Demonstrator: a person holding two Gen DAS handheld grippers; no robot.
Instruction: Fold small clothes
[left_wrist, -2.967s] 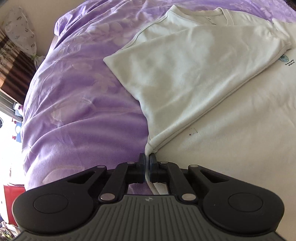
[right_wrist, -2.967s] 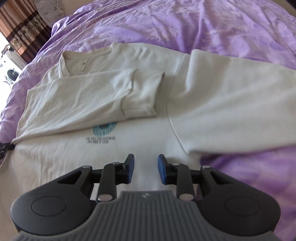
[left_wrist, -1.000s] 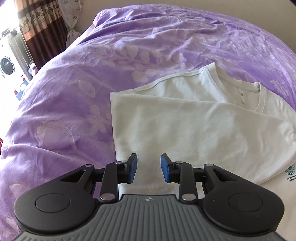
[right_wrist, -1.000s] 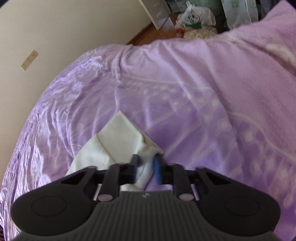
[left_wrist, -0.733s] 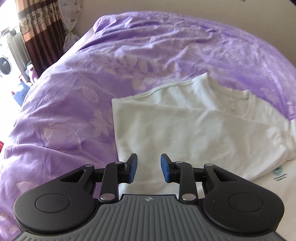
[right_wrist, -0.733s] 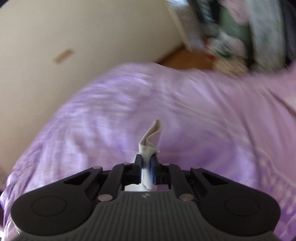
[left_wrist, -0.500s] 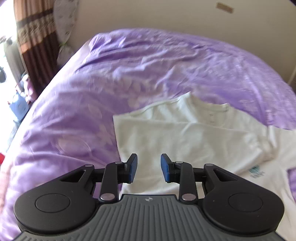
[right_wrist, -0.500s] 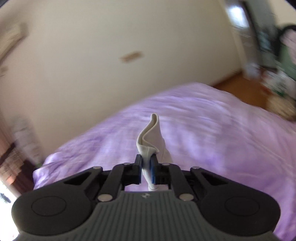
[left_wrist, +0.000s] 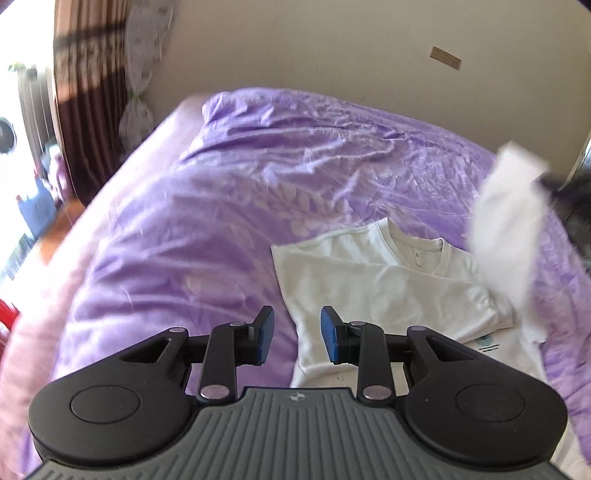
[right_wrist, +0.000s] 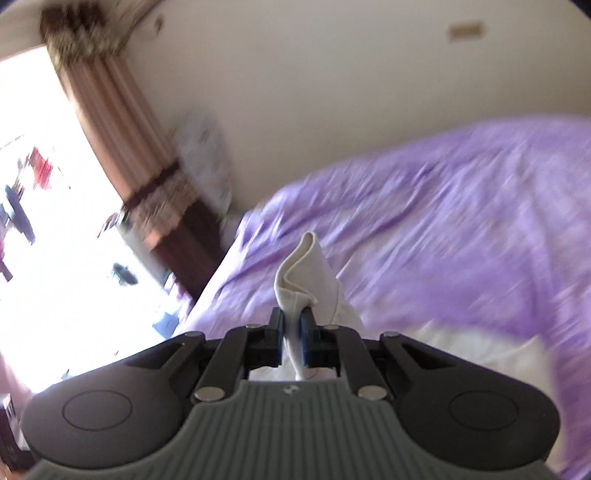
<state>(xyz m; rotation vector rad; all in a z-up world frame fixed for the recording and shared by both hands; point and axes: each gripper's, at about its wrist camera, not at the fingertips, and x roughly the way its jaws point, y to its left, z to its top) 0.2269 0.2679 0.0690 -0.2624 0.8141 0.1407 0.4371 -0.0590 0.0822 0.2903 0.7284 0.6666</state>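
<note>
With one sleeve already folded across the white shirt (left_wrist: 373, 284) on the bed (left_wrist: 229, 206), my right gripper (right_wrist: 292, 332) pinches the other sleeve (right_wrist: 308, 277) aloft while my left gripper (left_wrist: 297, 334) hangs parted and empty, leaving that fold and the body unfinished.

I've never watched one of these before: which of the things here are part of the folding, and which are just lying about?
Part of the job:
white shirt
lifted sleeve
right gripper, pinching the sleeve
left gripper, open, empty

Just there:
purple bedspread
curtain
wall
</note>
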